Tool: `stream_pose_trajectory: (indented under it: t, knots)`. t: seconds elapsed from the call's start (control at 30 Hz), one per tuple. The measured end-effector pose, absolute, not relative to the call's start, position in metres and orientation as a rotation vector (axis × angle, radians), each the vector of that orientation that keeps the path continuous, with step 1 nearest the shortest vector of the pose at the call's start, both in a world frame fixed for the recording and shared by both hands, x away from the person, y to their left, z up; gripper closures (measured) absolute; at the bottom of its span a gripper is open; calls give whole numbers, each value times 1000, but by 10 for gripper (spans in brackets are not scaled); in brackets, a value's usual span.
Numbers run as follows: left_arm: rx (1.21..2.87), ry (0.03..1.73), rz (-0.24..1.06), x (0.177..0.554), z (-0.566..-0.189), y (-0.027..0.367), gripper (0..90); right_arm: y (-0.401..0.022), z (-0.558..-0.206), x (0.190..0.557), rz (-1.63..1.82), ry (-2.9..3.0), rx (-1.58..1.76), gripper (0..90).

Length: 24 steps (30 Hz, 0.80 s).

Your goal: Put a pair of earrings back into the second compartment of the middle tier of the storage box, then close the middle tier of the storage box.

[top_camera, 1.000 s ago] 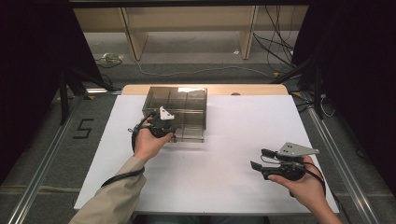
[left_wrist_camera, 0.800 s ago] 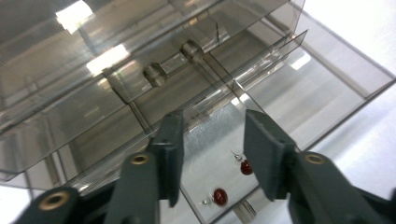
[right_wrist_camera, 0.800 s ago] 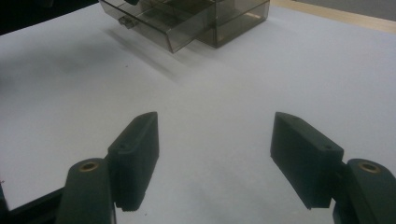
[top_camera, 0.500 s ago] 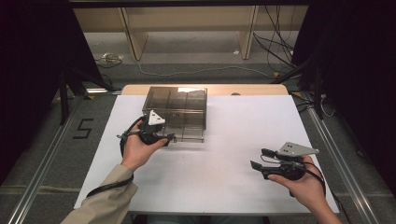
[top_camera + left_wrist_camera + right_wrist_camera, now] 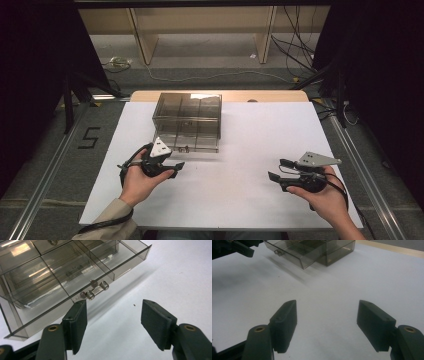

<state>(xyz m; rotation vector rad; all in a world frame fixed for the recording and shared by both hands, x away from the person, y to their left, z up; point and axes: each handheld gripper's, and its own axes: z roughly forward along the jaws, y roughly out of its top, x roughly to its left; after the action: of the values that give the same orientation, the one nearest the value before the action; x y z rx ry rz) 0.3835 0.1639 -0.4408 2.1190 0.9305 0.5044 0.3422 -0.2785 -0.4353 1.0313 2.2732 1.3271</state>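
White table (image 5: 250, 150) across the centre of the frame, smoky clear drawer box (image 5: 187, 120) upper centre with lower drawer pulled out, left hand-held gripper (image 5: 176, 167) just opened, empty, below its handle (image 5: 96, 290), right hand-held gripper (image 5: 277, 170) released, lower right

The surface (image 5: 240, 150) is viewed from above, looking forward and down. The drawer box (image 5: 62, 272) is seen close up along the left hand-held gripper (image 5: 113, 322), and farther off in the right gripper view.
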Motion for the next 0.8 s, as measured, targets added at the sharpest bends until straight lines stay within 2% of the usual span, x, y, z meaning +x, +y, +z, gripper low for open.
stream_pose_trajectory:
  t: [0.37,0.43,0.57,0.7,0.8]
  knots:
    - [2077,959,500,385,-440,172,377,-278,-435,343,1337,2272,1024,331]
    - [2074,956,495,385,-441,174,399,-279,-435,343,1332,2272,1028,331]
    - [2054,949,493,382,-441,179,499,-280,-436,343,1330,2267,1039,331]
    - [2062,933,532,379,-442,185,690,-279,-436,344,1334,2268,1032,331]
    - [2073,940,555,379,-444,192,800,-279,-438,345,1331,2280,1033,331]
